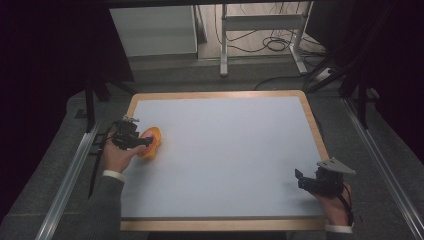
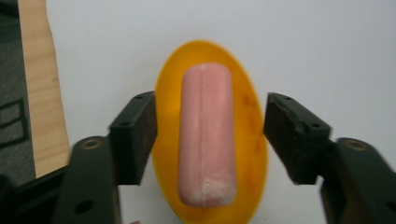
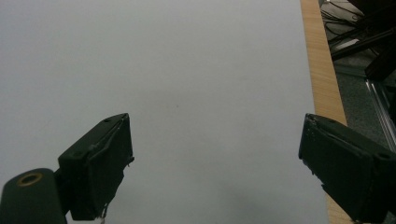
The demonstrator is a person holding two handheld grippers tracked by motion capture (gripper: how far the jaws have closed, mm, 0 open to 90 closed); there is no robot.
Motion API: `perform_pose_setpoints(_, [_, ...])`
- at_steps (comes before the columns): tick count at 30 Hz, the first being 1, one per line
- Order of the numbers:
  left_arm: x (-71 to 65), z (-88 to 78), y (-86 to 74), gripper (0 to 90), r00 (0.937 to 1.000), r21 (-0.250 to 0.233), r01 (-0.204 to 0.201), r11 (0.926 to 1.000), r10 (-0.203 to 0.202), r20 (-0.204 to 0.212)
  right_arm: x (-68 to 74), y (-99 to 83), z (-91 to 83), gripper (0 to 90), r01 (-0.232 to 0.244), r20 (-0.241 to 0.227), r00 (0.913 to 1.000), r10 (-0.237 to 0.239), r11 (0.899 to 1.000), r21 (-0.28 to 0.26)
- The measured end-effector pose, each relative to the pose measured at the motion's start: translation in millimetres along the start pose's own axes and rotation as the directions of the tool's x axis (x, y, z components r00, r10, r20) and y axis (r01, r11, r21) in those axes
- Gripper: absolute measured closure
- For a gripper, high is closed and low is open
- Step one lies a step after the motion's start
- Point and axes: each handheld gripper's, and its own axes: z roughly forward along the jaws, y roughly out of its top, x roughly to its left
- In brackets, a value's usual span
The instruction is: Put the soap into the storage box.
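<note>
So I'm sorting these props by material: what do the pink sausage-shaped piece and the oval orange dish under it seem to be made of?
Pink sausage-shaped piece: probably soft foam or rubbery plastic; matte, with a centre seam and whitish scuffed ends. Oval orange dish: likely hard plastic; smooth, slightly glossy, uniform colour.

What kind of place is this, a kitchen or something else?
Probably a lab or recording workspace, not a kitchen: a bare white wood-edged table, aluminium floor rails, and loose cables under a metal-framed desk behind.
</note>
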Motion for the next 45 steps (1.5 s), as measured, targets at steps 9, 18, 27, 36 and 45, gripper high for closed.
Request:
perform_pose_setpoints(9, [-6.7, -31.2, -12.4, 24.8, 0.9989, -0.097, -0.018, 0.9951, 0.022, 0.042, 0.6, 0.3, 0.0, 9.5, 0.002, 0.000, 1.0000, -0.002, 1.000, -0.001])
perform_pose_setpoints(18, [-19.9, -41.8, -47.5, 24.0, 0.9930, -0.134, -0.024, 0.9907, 0.039, 0.111, 3.0, 1.0, 0.1, 9.5, 0.014, -0.006, 0.9999, -0.014, 1.000, -0.006])
perform_pose_setpoints(27, [-28.8, -32.6, -84.9, 23.6, 0.9856, -0.102, -0.035, 0.9941, 0.051, 0.161, 7.0, 2.3, 1.3, 9.5, 0.027, -0.014, 0.9995, -0.027, 1.000, -0.004])
perform_pose_setpoints(36, [-25.6, -16.1, -113.7, 23.0, 0.9848, -0.052, 0.000, 0.9986, 0.009, 0.174, 14.2, 6.6, 7.8, 9.5, 0.048, -0.031, 0.9984, -0.048, 0.999, -0.006])
perform_pose_setpoints(45, [-22.3, -16.6, -117.8, 22.9, 0.9833, -0.070, 0.018, 0.9974, -0.005, 0.182, 29.4, 11.4, 14.1, 9.5, 0.097, -0.057, 0.9936, -0.098, 0.995, -0.017])
